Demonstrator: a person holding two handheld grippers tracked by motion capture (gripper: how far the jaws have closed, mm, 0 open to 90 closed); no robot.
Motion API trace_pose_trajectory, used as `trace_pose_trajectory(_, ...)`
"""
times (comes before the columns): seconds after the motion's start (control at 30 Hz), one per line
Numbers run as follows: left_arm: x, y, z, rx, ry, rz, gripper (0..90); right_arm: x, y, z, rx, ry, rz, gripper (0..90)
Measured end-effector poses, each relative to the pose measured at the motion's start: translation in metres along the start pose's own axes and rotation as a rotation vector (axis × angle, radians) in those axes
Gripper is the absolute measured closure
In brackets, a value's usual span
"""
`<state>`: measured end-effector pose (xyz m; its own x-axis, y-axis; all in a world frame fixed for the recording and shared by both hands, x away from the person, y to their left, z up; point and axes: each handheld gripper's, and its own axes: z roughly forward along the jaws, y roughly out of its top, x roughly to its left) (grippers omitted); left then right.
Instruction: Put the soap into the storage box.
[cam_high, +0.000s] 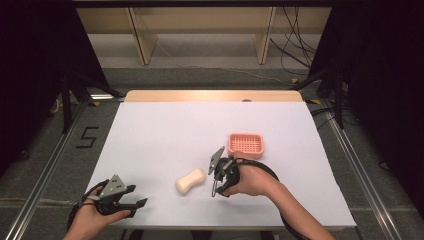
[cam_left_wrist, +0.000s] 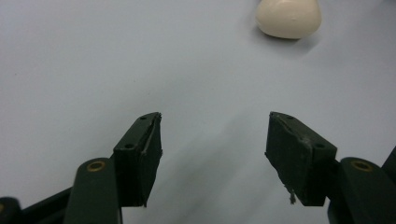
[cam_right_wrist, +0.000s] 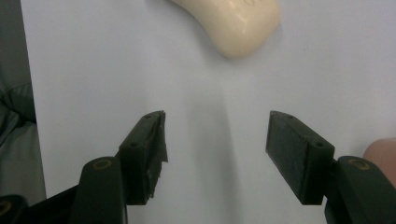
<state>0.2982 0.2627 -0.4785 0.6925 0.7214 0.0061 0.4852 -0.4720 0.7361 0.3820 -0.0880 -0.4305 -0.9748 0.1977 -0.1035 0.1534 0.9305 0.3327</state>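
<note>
At the lower left of the high view the left gripper (cam_high: 137, 205) is held low over the white table (cam_high: 150, 130), its jaws spread apart with nothing between them; in the left gripper view only bare table lies between the two pads, and the rounded end of the soap (cam_left_wrist: 288, 17) is seen at the upper right of that frame. Near the lower middle of the high view the cream bar of soap (cam_high: 190, 180) lies flat on the table, untouched. Just to its right the right gripper (cam_high: 216, 186) is pointed toward it, jaws apart and empty; in the right gripper view the soap (cam_right_wrist: 236, 23) is seen at the top of the frame, ahead of the open pads and not yet between them. Further right and higher, the pink basket (cam_high: 245, 145) stands on the table with nothing in it, as far as can be seen. The work is judged to be at its start: the soap has not been gripped, and lifting it and placing it in the basket would remain to be done.
</note>
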Motion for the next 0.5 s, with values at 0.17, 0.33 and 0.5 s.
trace_pose_trajectory(0.17, 0.002, 0.001, 0.000, -0.001, 0.000, 0.027, 35.5, -0.002, 0.007, 0.002, 0.012, 0.002, -0.021, 38.2)
trace_pose_trajectory(0.33, -0.001, 0.000, 0.001, 0.001, -0.005, -0.015, 35.5, -0.005, 0.014, 0.002, 0.040, -0.001, -0.018, 37.6)
trace_pose_trajectory(0.5, -0.001, 0.000, 0.001, 0.002, -0.007, -0.015, 35.5, -0.006, 0.021, 0.006, 0.045, 0.004, -0.018, 36.9)
